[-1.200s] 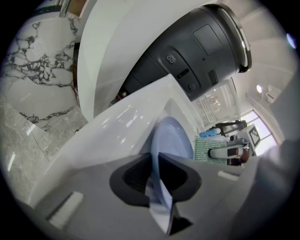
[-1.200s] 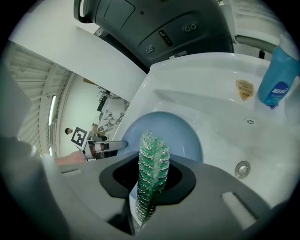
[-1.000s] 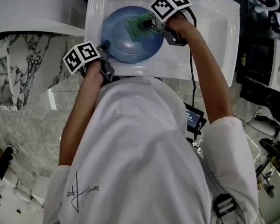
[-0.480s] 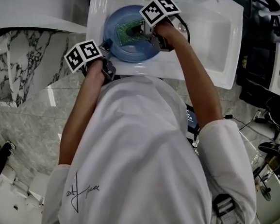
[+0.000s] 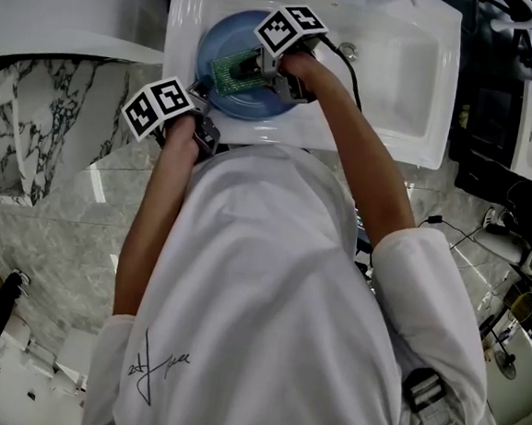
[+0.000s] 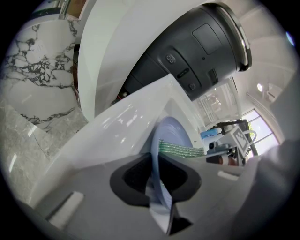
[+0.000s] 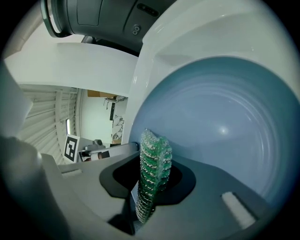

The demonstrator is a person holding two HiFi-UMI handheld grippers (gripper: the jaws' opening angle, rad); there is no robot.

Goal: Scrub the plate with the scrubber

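Carries the right gripper (image 5: 249, 67) leftward across the plate (image 5: 224, 33) since a second ago, from the upper right of the blue face to its left half, with a slight roll of the wrist along the way. Drags the green scrubber (image 5: 225, 70) along in the same sweep, apparently pressed against the plate's face. Reads as one scrubbing stroke in progress, probably with more of the surface left to cover, the near and right parts among them. Keeps the left gripper (image 5: 200, 91) unmoved at the plate's near-left edge, just over the front rim of the sink (image 5: 402, 89). Shows, in the left gripper view, that gripper clamped on the plate's rim, pads tight on either side of the thin edge, the plate seemingly lifted a little at that side inside the white basin. Shows, in the right gripper view, jaws pinched on the folded scrubber (image 7: 153, 171), its knobbly top standing up between them, with the plate's hollow face (image 7: 225, 117) just behind. Stretches the right forearm long over the sink, elbow nearly straight, gripper pointing down and toward the left. Holds the left arm bent and close to the body, gripper angled steeply down onto the rim. Calls next, most likely, for a return stroke under steady pressure, with the left grip firm against any slip of the plate.
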